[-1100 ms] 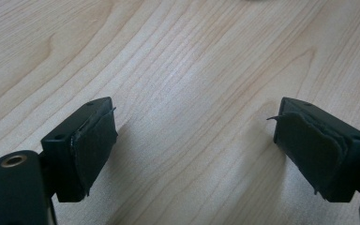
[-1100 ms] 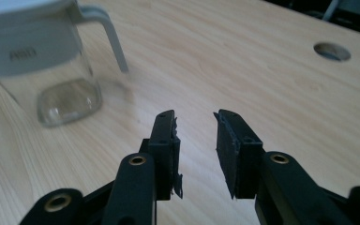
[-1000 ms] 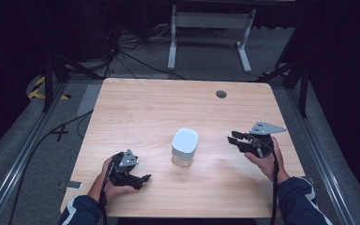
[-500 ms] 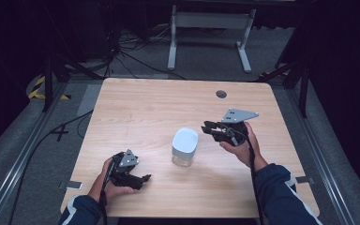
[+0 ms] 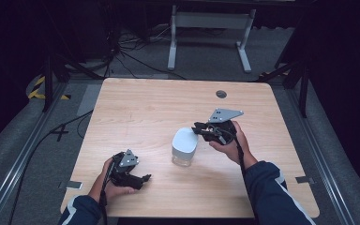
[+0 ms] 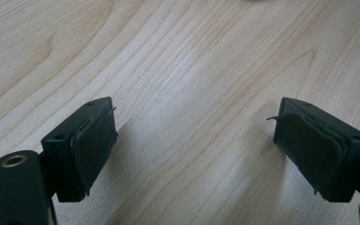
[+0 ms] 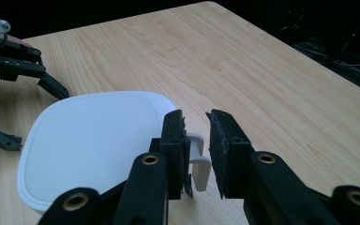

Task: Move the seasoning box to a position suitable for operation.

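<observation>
At centre frame in the high view the white-lidded container (image 5: 184,147) sits on the table (image 5: 150,108), the right gripper (image 7: 197,154) narrowed around its lid latch (image 7: 198,161), seemingly about to pinch and lift it, while the left gripper (image 6: 194,150) rests wide open, lower left

Dark blue sleeves (image 5: 272,190); black tool (image 5: 198,128) with grey three-cornered plate, brass-ringed screw holes, black cable.

The left gripper (image 6: 194,150) has its two black jaws spread wide at lower left and lower right of the frame, above the light wooden table (image 6: 192,61).
</observation>
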`<act>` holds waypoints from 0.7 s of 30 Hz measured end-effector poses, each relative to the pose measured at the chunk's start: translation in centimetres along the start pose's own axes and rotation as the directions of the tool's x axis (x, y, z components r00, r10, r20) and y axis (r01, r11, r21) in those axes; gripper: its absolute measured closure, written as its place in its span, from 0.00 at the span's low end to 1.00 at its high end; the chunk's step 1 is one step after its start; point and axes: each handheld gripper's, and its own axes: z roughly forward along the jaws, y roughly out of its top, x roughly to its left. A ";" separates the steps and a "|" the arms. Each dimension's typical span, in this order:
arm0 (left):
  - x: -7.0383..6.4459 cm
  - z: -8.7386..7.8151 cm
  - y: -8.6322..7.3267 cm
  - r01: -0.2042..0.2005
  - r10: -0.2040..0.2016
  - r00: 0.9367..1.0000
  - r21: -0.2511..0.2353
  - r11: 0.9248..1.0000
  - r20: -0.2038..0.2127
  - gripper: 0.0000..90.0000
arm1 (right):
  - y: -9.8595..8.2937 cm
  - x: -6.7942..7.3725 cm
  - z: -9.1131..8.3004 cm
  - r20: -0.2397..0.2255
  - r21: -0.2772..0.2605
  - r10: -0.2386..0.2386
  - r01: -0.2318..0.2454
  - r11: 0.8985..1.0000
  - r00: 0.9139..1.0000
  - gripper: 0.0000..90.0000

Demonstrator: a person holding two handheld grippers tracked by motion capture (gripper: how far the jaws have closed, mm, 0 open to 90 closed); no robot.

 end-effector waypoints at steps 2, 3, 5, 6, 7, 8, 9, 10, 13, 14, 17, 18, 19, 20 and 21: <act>0.0 0.0 0.0 0.003 -0.003 1.000 -0.001 1.000 0.002 0.16 | 0.0 0.0 0.0 -0.004 0.005 0.005 -0.005 1.000 1.000 0.85; 0.0 0.0 0.1 -0.001 0.001 1.000 0.003 1.000 0.002 0.16 | 0.1 0.1 0.1 -0.012 0.003 0.000 0.000 1.000 1.000 0.85; -0.1 0.1 0.2 -0.002 0.002 1.000 0.004 1.000 0.003 0.17 | 0.1 0.2 0.2 -0.010 0.002 -0.002 0.002 1.000 1.000 0.85; -0.2 0.1 0.3 -0.002 0.002 1.000 0.006 1.000 0.005 0.18 | 0.1 0.2 0.2 -0.009 -0.001 0.000 0.000 1.000 1.000 0.85; -0.2 0.2 0.4 -0.011 0.011 1.000 0.000 1.000 0.004 0.19 | 0.1 0.2 0.3 -0.007 -0.002 0.004 -0.004 1.000 1.000 0.85; -0.3 0.2 0.5 -0.010 0.010 1.000 0.001 1.000 0.010 0.21 | 0.1 0.1 0.4 -0.004 -0.005 0.008 -0.008 1.000 1.000 0.87; -0.3 0.2 0.5 -0.010 0.010 1.000 0.001 1.000 0.010 0.22 | 0.1 0.1 0.4 -0.004 -0.005 0.008 -0.008 1.000 1.000 0.87; -0.4 0.2 0.5 -0.013 0.013 1.000 0.001 1.000 0.012 0.22 | 0.1 0.1 0.4 -0.007 -0.006 0.009 -0.009 1.000 1.000 0.88; -0.5 0.3 0.7 -0.017 0.017 1.000 -0.006 1.000 0.017 0.23 | 0.2 0.2 0.6 -0.003 -0.005 0.018 -0.018 1.000 1.000 0.90; -0.5 0.3 0.7 -0.017 0.017 1.000 -0.006 1.000 0.017 0.23 | 0.2 0.2 0.6 -0.003 -0.005 0.018 -0.018 1.000 1.000 0.90; -0.5 0.2 0.8 -0.023 0.022 1.000 0.002 1.000 0.018 0.24 | 0.3 0.1 0.7 0.017 0.003 0.031 -0.031 1.000 0.999 0.93; -0.6 0.2 0.9 -0.021 0.021 1.000 -0.004 1.000 0.019 0.24 | 0.3 0.1 0.8 0.023 0.007 0.029 -0.029 1.000 0.999 0.94; -0.6 0.1 1.0 -0.017 0.018 1.000 -0.022 1.000 0.023 0.24 | 0.2 0.1 0.9 0.030 0.017 0.024 -0.025 1.000 0.999 0.95; -0.7 0.0 1.2 -0.014 0.015 1.000 -0.028 1.000 0.026 0.24 | 0.1 0.0 1.1 0.033 0.024 0.026 -0.026 0.999 0.999 0.94; -0.8 -0.1 1.4 -0.018 0.019 1.000 -0.044 0.999 0.016 0.24 | 0.0 -0.1 1.1 0.012 0.015 0.047 -0.047 0.999 0.999 0.93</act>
